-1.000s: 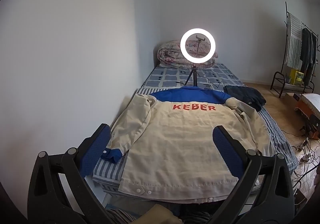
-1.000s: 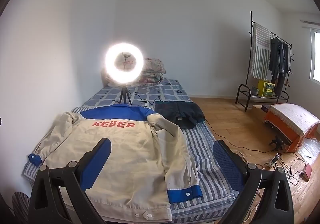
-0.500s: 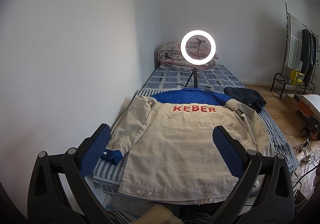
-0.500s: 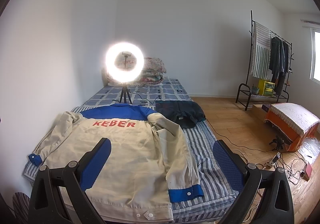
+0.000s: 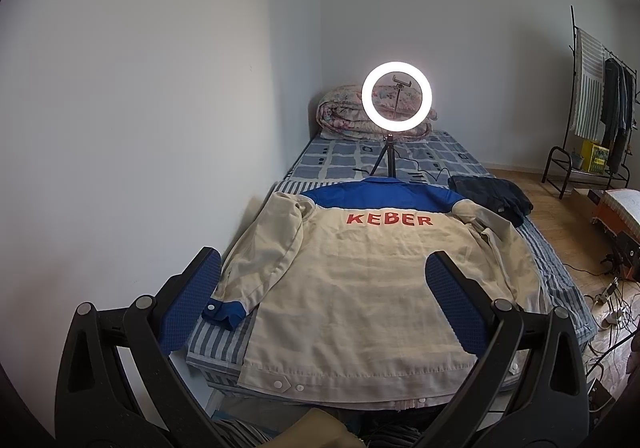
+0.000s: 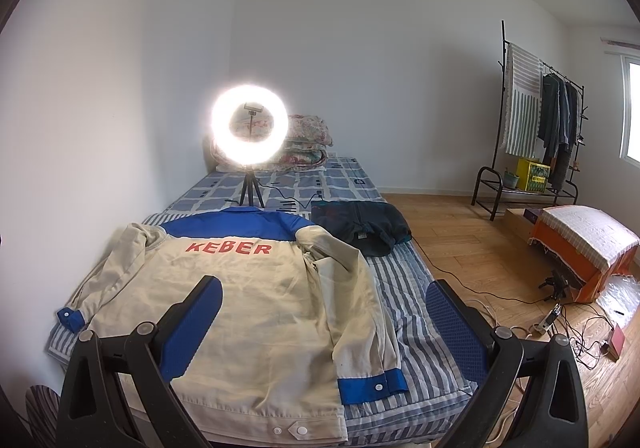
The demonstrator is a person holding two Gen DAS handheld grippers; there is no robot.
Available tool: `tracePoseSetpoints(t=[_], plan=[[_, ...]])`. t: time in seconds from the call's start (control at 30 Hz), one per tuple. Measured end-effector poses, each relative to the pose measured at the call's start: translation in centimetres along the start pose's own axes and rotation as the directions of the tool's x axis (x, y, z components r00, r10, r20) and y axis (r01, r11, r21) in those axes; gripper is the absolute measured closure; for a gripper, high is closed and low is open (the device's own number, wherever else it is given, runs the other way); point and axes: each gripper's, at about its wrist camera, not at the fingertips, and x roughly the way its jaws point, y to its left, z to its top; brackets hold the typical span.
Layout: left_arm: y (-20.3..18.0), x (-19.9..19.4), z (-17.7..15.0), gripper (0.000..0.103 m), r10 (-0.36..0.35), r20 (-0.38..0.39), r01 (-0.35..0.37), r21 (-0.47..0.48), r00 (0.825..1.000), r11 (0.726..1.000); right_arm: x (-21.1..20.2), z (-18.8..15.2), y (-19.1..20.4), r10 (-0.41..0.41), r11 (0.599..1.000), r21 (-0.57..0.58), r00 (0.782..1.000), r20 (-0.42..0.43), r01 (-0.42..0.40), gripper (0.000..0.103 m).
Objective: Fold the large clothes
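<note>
Lying back-up across the near end of the bed (image 5: pixel 560 280) is the jacket (image 5: pixel 360 288), cream with a blue yoke and red lettering reading KEBER, its hem running along the mattress edge closest to the cameras. Both sleeves are resting alongside the body: the left sleeve (image 5: pixel 264 260) is ending in a blue cuff (image 5: pixel 222 312) near the wall-side edge, and the right sleeve (image 6: pixel 360 308) is ending in a blue cuff (image 6: pixel 372 384) on the striped sheet. No fold is showing yet, so the task is, by my reading, only starting.

The left claw (image 5: pixel 320 308) is hovering above the hem with its fingers spread wide and nothing between them; the right claw (image 6: pixel 324 324) is likewise hanging wide apart and empty, over the jacket's right side.

Beyond the collar a dark garment (image 6: pixel 360 228) is sitting just beside the right shoulder, and a ring light (image 5: pixel 396 96) on its tripod is standing on the bed just past the collar, with a rolled quilt (image 5: pixel 344 116) behind it.

Risks from here: pinching only the top layer could be leaving the front panel bunching underneath; pulling a sleeve unevenly could be skewing the body off the mattress edge; sweeping the hem toward the collar could be knocking the tripod or dragging the dark garment into the fold.
</note>
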Motion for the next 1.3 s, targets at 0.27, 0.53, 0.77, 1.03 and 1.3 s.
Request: tracePoseSetpoints(t=[0.27,0.53,0.77,1.03,1.3], plan=[[0.14,0.04,0.27,0.0,0.003,0.002,-0.003,0.001,1.0,1.0,0.08,-0.12,0.31,0.002,1.0,0.0,1.0,0.0,-0.002,0.0],[0.21,0.09,0.36,0.0,0.003,0.003,-0.003,0.002,1.0,1.0,0.22,-0.22,0.76,0.005,1.0,0.001,1.0,-0.002,-0.005,0.0],[0.41,0.16,0.49,0.0,0.01,0.008,-0.01,0.002,1.0,1.0,0.24,-0.17,0.9,0.008,1.0,0.007,1.0,-0.002,-0.008,0.0],[0.61,0.19,0.39,0.0,0.01,0.007,-0.01,0.002,1.0,1.0,0.2,-0.07,0.8,0.01,1.0,0.007,1.0,-0.006,-0.01,0.0],[0.89,0.51,0.09,0.0,0.015,0.003,-0.015,0.002,1.0,1.0,0.2,0.0,0.98,0.013,1.0,0.008,1.0,-0.006,-0.013,0.0]])
